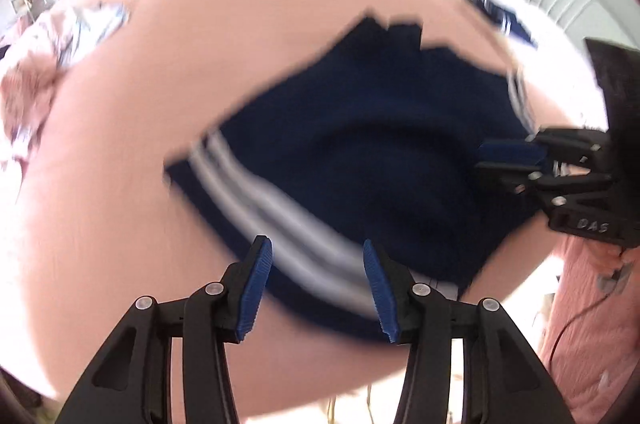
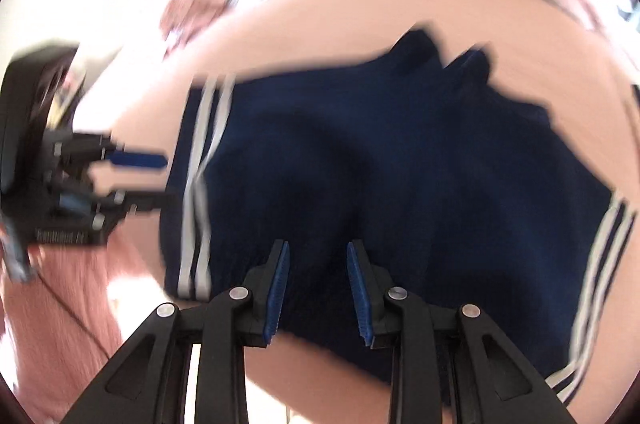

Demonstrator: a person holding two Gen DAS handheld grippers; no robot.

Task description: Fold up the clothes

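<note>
Left gripper (image 1: 318, 288) fingers apart, empty | right gripper (image 2: 318, 292) likewise | navy shorts (image 1: 360, 160) (white-striped) | lettering "DAS"

Navy shorts (image 1: 360, 152) with white side stripes, peach-pink bedsheet (image 1: 160, 72)

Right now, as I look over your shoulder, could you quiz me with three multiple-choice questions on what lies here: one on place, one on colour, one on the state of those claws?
1. Where does the navy garment lie?
A. on the pink surface
B. inside a basket
C. on a hanger

2. What colour are the stripes along its side?
A. red
B. white
C. yellow

3. How do the jaws of the left gripper and the right gripper stand?
A. both clamped on cloth
B. one shut, one open
C. both open

Answers: 1 A, pink surface shows all round the garment; 2 B, pale bands run along its edges in both views; 3 C, a gap separates the blue pads of each.
</note>
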